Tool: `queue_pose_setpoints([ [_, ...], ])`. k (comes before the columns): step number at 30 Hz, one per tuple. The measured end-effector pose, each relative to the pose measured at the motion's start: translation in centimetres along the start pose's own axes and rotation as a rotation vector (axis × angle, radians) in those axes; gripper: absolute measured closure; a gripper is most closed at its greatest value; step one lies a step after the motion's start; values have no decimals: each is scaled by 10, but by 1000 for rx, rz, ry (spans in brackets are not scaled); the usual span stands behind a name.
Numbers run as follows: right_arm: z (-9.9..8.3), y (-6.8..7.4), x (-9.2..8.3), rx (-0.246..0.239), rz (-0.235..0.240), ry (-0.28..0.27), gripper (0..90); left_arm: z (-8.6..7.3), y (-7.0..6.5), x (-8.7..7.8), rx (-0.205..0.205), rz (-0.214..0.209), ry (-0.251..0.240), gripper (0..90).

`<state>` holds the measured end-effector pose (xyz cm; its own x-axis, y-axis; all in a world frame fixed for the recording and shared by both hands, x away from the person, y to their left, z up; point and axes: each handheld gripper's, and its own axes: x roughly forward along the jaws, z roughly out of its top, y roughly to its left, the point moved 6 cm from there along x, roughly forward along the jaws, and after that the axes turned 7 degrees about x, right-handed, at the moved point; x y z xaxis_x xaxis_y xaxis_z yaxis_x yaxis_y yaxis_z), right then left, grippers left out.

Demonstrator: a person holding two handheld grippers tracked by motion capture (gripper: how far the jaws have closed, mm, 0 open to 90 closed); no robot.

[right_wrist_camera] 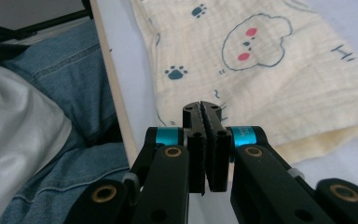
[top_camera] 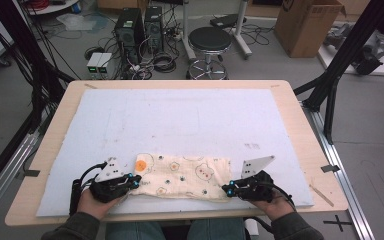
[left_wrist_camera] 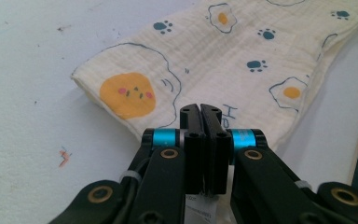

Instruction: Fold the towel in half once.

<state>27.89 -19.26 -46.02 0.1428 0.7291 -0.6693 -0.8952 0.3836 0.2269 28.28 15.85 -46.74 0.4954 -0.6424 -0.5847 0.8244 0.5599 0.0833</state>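
With the folded cream muslin cloth printed with eggs and paws (top_camera: 184, 176) lying along the near edge of the pale blue foam mat (top_camera: 180, 120), left gripper (top_camera: 136, 181) and right gripper (top_camera: 226, 190) each pinch a near corner, jaws pressed together, likely readying a lift or fold.

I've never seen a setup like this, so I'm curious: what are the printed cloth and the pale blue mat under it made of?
The cloth looks like soft cotton gauze: cream, matte, with a fine crinkled weave and printed eggs and paw marks. It lies folded, with layered edges. The mat seems to be a foam or felt-like sheet: matte pale blue, slightly speckled and stained, with no shine. I can't tell which for sure.
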Motion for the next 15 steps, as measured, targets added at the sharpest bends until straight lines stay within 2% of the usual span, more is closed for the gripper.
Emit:
queue_pose_setpoints([
  [8,-6,-3,-1,16,-4,5,889,-2,1,0,-5,7,4,874],
  [10,-9,-3,1,23,10,18,869,-2,0,0,-7,8,6,859],
  [13,-10,-3,3,39,16,20,776,-2,2,-3,-32,0,-9,749],
  [15,-7,-3,1,48,16,-11,747,0,3,-6,-51,-2,-28,705],
])
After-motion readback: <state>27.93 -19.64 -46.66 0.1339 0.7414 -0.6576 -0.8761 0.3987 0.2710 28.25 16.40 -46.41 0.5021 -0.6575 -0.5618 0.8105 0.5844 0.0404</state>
